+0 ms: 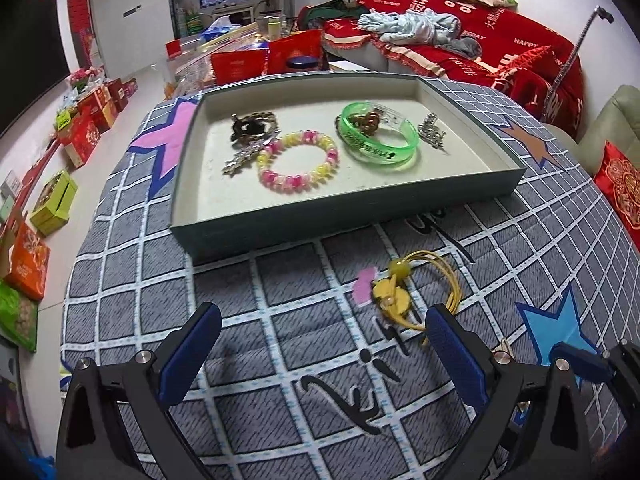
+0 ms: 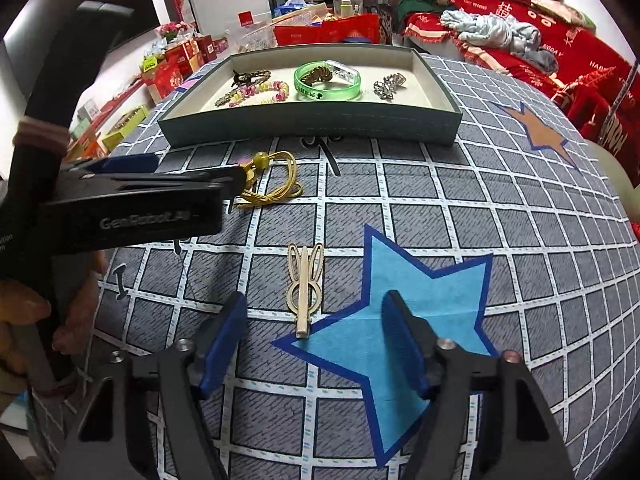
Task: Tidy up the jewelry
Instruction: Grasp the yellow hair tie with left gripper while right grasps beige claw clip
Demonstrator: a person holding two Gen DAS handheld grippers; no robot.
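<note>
Ahead of your grippers, the grey grid-patterned quilt point(image 2: 440, 200) carries a shallow green cardboard tray point(image 2: 312, 124), a yellow elastic hair tie point(image 2: 276, 184) and a cream rabbit-shaped hair clip point(image 2: 305, 286).

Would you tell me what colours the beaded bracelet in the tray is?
Pink and yellow beads, clearest in the left wrist view.

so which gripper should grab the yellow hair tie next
Left. The yellow hair tie lies on the cloth just ahead of the open left gripper, beside its right finger. The right gripper, also open, sits over the rabbit-shaped hair clip instead, farther from the tie.
</note>
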